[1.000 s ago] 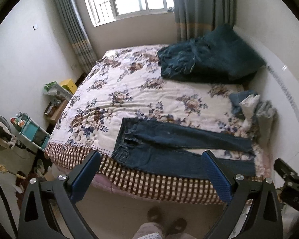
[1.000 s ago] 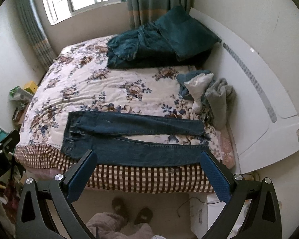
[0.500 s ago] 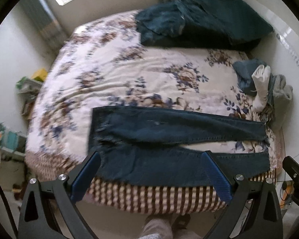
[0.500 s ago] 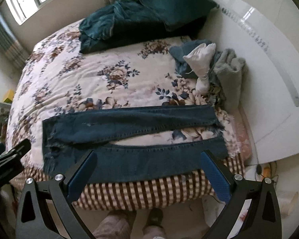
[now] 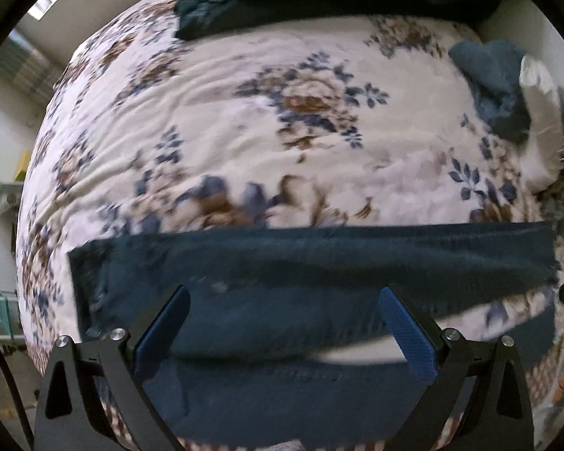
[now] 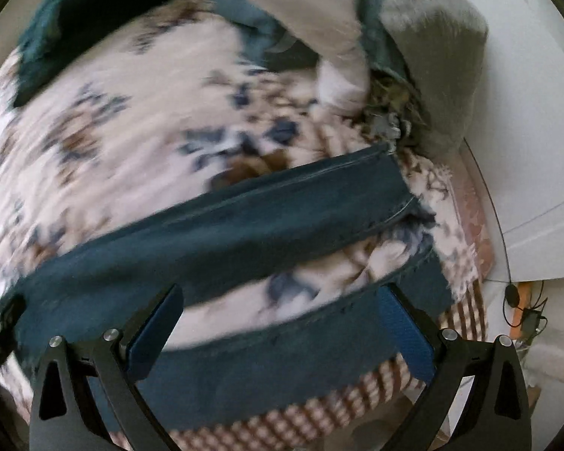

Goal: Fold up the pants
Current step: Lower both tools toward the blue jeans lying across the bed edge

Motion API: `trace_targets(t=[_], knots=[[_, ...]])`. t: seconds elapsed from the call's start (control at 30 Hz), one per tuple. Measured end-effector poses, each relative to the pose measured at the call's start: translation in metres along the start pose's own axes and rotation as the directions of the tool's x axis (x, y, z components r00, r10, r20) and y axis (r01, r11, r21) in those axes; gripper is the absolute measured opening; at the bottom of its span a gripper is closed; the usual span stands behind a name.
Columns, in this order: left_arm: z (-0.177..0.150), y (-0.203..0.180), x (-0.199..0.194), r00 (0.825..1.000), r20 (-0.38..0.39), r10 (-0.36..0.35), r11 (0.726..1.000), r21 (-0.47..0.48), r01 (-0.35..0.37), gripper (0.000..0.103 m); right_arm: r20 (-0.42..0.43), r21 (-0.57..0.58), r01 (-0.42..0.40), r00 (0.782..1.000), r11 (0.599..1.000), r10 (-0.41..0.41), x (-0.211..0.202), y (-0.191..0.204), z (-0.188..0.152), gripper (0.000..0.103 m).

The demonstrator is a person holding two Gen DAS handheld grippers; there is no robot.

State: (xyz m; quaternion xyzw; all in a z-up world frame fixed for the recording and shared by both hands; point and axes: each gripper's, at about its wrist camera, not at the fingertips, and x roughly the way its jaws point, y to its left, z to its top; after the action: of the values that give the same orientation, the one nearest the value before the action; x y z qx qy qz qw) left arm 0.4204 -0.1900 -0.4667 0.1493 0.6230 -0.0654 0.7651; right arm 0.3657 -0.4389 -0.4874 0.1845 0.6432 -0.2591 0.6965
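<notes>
Both tongs — left (image 5: pixel 282 332), right (image 6: pixel 278 329) — wide open, empty, low over jeans (image 5: pixel 319 263) flat on the floral bed (image 5: pixel 244 120).

Your left gripper (image 5: pixel 282 332) and right gripper (image 6: pixel 278 329) look alike at the bottom of each frame: black arms, shiny silver screws, bumpy blue pads (image 5: pixel 408 334).

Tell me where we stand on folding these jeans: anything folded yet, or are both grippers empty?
Done: the jeans lie flat on the floral bedspread, legs spread apart, with no fold visible. In hand: nothing; the left gripper and right gripper are both open above the near leg, gripping no fabric. Left: grasp the denim, bring one leg over the other, then fold lengthwise. Every fold is still to do.
</notes>
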Motion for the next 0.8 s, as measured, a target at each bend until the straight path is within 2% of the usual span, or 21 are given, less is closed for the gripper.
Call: trace_targets(t=[0.17,0.33,0.43,0.53,0.57,0.6,0.63,0.67,0.7,0.73,0.8], knots=[[0.030,-0.065,0.052,0.999,-0.026,-0.037,0.999,0.015,0.037,0.103,-0.043,0.136,0.054,0.998,0.989,-0.049,0.076,-0.084,0.062,0.103],[0.048,-0.133,0.086,0.997,-0.033,-0.067,0.997,0.040,0.068,0.103,-0.061,0.140,0.146,0.988,0.979,-0.139,0.137,-0.149,0.102,0.102],[0.053,-0.163,0.098,0.998,-0.023,-0.063,0.996,0.068,0.064,0.103,-0.063,0.116,0.140,0.989,0.983,-0.133,0.165,-0.169,0.119,0.101],[0.055,-0.183,0.105,0.999,-0.011,-0.045,0.994,0.098,0.046,0.103,-0.074,0.084,0.078,0.995,0.993,-0.072,0.188,-0.173,0.127,0.092],[0.054,-0.186,0.106,0.999,-0.012,-0.044,0.994,0.102,0.045,0.103,-0.083,0.071,0.044,0.996,0.997,-0.038,0.195,-0.172,0.127,0.078],[0.055,-0.188,0.107,0.999,-0.012,-0.040,0.994,0.103,0.041,0.103,-0.078,0.053,-0.002,0.997,0.999,0.006,0.197,-0.168,0.126,0.053],[0.055,-0.191,0.108,0.999,-0.010,-0.034,0.994,0.105,0.035,0.103,-0.062,0.034,-0.027,0.998,0.999,0.029,0.197,-0.164,0.124,0.041],[0.055,-0.191,0.109,1.000,-0.010,-0.028,0.993,0.111,0.029,0.103,-0.030,-0.004,-0.020,0.999,1.000,0.020,0.192,-0.157,0.122,0.013],[0.054,-0.192,0.110,1.000,-0.010,-0.024,0.993,0.114,0.025,0.103,0.008,-0.040,0.031,0.999,0.999,-0.031,0.186,-0.151,0.121,0.004],[0.053,-0.193,0.110,1.000,-0.010,-0.017,0.993,0.117,0.018,0.103,0.092,-0.065,0.076,0.993,0.995,-0.069,0.171,-0.147,0.119,0.004],[0.049,-0.195,0.107,1.000,-0.006,-0.013,0.993,0.119,0.014,0.103,0.208,-0.049,0.087,0.975,0.995,-0.075,0.146,-0.147,0.119,0.003]])
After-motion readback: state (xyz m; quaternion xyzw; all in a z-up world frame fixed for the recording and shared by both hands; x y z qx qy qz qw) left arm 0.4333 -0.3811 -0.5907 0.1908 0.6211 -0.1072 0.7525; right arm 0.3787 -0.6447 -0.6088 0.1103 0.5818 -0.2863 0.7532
